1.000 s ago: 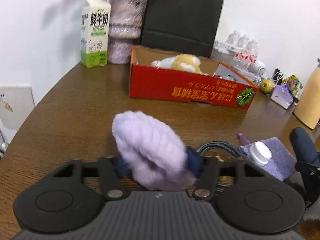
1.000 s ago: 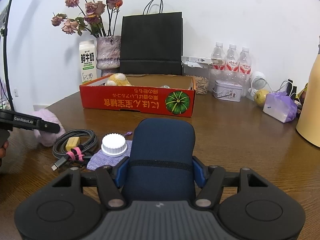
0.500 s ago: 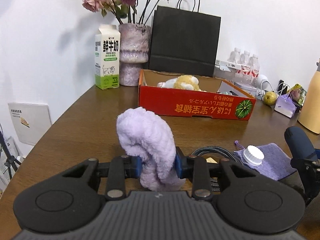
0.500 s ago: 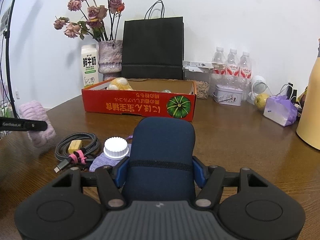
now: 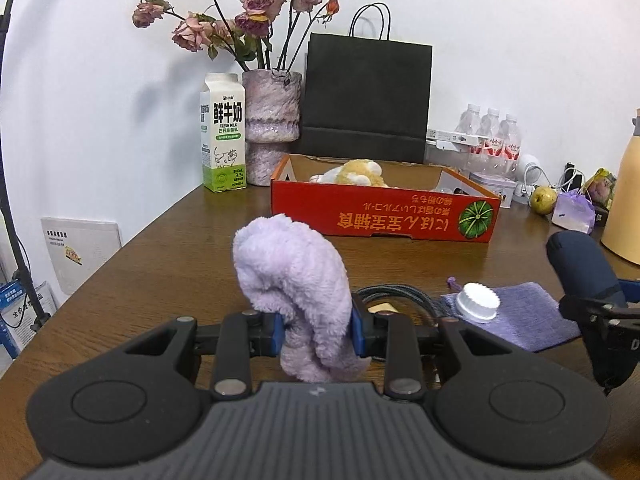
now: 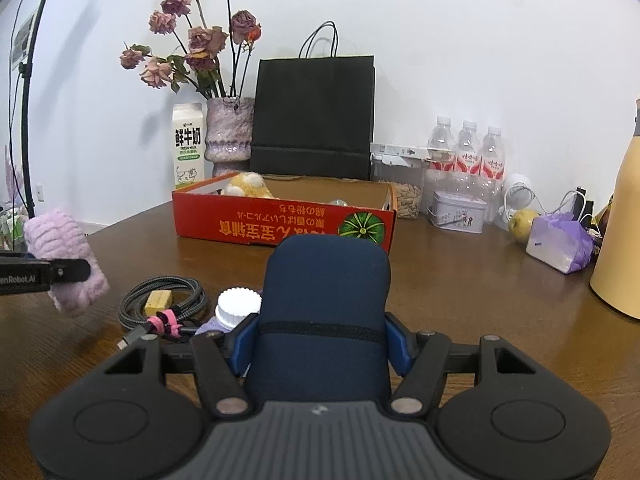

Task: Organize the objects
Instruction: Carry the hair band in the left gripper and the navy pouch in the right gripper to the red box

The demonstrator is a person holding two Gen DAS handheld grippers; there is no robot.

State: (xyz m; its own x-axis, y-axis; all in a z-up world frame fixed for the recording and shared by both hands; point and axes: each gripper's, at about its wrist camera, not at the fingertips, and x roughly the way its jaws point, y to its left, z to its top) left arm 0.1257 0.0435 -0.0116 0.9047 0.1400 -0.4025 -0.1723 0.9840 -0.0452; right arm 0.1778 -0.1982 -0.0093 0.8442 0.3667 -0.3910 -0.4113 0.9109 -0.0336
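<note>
2 claws are loaded: the left claw (image 5: pixel 318 330) pinches a fluffy lilac cloth (image 5: pixel 294 280), lifted before the red cardboard box (image 5: pixel 384 210); the right claw (image 6: pixel 322 346) clamps a navy padded case (image 6: pixel 326 308) near that box.

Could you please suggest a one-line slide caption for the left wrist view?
Left gripper clamps a fluffy lilac cloth above the wooden table, facing the red cardboard box.

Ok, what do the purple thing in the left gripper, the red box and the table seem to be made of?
Purple thing: soft fleece or plush fabric, judging by its fuzzy ribbed pile and how it bulges where the left gripper squeezes it.
Red box: printed cardboard, matte; its inner walls are plain brown.
Table: wood or wood veneer, glossy; grain and reflections show.
</note>
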